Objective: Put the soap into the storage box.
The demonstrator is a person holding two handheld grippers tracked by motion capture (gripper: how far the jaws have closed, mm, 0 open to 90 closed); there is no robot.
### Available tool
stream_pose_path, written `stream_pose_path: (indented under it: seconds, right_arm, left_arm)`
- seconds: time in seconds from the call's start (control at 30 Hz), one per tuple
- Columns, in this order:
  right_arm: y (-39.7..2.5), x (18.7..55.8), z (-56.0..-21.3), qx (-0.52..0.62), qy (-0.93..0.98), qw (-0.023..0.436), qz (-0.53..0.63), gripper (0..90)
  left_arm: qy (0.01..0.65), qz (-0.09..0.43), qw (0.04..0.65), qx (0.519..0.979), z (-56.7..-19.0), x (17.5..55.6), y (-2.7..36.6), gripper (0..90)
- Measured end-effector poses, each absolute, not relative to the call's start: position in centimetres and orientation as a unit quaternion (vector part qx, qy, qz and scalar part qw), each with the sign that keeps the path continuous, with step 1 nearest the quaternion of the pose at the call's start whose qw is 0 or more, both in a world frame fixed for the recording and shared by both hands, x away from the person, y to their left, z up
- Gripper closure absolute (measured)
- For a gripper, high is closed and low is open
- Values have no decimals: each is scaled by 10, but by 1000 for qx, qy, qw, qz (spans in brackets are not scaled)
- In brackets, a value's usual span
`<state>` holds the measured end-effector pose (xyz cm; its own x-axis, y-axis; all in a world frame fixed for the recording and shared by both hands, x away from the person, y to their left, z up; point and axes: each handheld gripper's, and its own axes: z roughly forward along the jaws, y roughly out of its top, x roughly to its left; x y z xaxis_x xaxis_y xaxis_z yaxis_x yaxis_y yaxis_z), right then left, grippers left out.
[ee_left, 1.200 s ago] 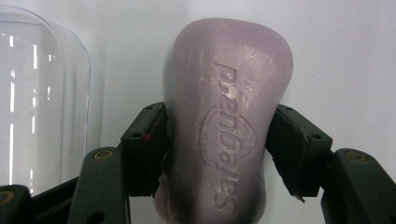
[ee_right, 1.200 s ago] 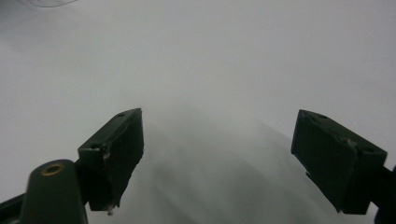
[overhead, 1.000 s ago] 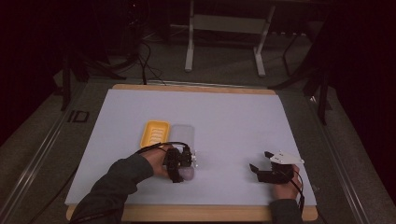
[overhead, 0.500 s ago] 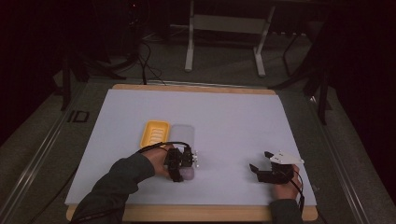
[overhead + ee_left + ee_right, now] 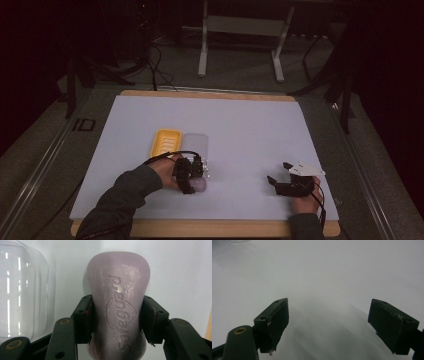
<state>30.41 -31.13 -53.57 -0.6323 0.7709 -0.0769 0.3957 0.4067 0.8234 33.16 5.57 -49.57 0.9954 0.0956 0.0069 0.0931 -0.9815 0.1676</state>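
A pale purple soap bar (image 5: 117, 302) with raised lettering lies on the white mat, and my left gripper (image 5: 116, 320) is shut on its narrow waist. From above, the soap (image 5: 199, 185) and left gripper (image 5: 191, 174) sit near the mat's front, left of centre. Just behind them a yellow ribbed soap dish (image 5: 165, 142) and a clear lid (image 5: 196, 145) lie side by side; the lid (image 5: 22, 290) is left of the soap in the left gripper view. My right gripper (image 5: 278, 172) rests at the front right, open, with only bare mat between its jaws (image 5: 329, 315).
The white mat (image 5: 250, 125) covers a wooden table top whose edge (image 5: 210, 93) shows at the back. Metal frame legs (image 5: 202, 55) and cables stand on the dark floor beyond the table.
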Motion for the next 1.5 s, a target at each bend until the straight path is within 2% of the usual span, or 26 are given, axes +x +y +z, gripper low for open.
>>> stream_pose_path:
  seconds: [1.5]
  right_arm:
    - [-311,304,-536,361,807,231,406,167]
  left_arm:
    - [83,9,120,989,-472,342,81,496]
